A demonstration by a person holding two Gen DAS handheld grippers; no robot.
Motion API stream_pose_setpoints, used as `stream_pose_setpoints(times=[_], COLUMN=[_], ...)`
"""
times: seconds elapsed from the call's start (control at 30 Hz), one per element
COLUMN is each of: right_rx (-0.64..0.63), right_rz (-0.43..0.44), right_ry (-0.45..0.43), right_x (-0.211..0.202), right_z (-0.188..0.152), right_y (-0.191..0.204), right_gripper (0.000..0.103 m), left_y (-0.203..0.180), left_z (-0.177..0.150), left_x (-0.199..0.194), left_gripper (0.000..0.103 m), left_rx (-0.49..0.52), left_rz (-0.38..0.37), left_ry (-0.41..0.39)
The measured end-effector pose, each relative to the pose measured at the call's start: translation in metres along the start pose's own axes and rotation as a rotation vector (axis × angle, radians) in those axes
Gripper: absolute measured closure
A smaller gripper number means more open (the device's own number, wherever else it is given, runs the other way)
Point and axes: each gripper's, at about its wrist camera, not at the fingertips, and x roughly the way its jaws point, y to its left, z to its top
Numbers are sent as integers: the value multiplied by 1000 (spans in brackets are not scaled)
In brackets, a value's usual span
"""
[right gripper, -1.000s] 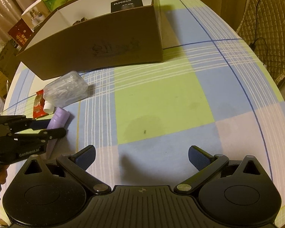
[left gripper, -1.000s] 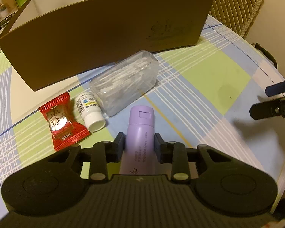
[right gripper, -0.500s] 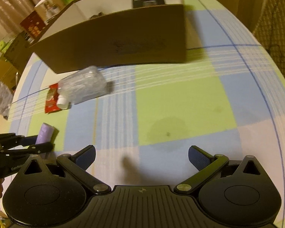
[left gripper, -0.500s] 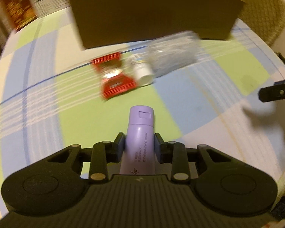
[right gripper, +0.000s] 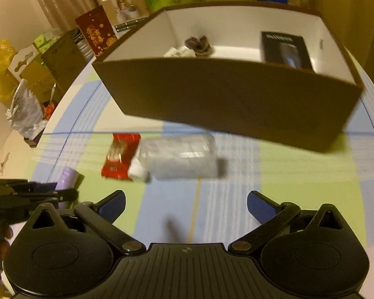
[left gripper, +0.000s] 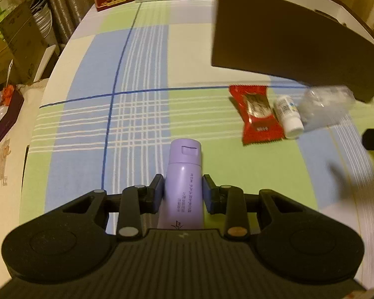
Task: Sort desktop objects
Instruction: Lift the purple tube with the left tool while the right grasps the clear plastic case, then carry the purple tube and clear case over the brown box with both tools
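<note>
We judge transport under way: left gripper (left gripper: 182,191) clamps the purple tube (left gripper: 183,186), brown box (left gripper: 286,47) ahead-right, right gripper (right gripper: 185,205) spread empty; next, swing over the box rim.

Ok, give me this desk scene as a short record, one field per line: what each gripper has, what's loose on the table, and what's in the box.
left gripper: shut on the purple tube, fingers on both sides of it
right gripper: open, nothing between its fingers
loose on tablecloth: red snack packet, small white bottle, clear plastic container, lying side by side
brown box: open top, white inside; holds a black package and a small dark bundle
box position: just behind the loose items
</note>
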Motion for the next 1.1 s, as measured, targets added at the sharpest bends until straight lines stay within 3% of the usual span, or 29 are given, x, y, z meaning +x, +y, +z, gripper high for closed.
stream_pose_setpoints(times=[0.43, 0.5, 0.57, 0.63, 1.1], right_rx=[-34, -45, -52, -51, -27], right_rz=[-85, -98, -110, -108, -90], right_ry=[-10, -6, 3, 9, 41], right_x=[47, 53, 58, 62, 30], right_z=[23, 24, 24, 23, -2], right_y=[20, 20, 20, 18, -3], right_gripper=[3, 5, 17, 18, 19], left_y=[0, 0, -1, -1, -2], left_z=[6, 7, 8, 9, 3], left_x=[4, 5, 6, 7, 4], left_gripper=[74, 74, 74, 74, 75], left_rx=[-2, -3, -1, 2, 8], left_rz=[2, 4, 4, 4, -13], left_ry=[-15, -18, -20, -21, -35])
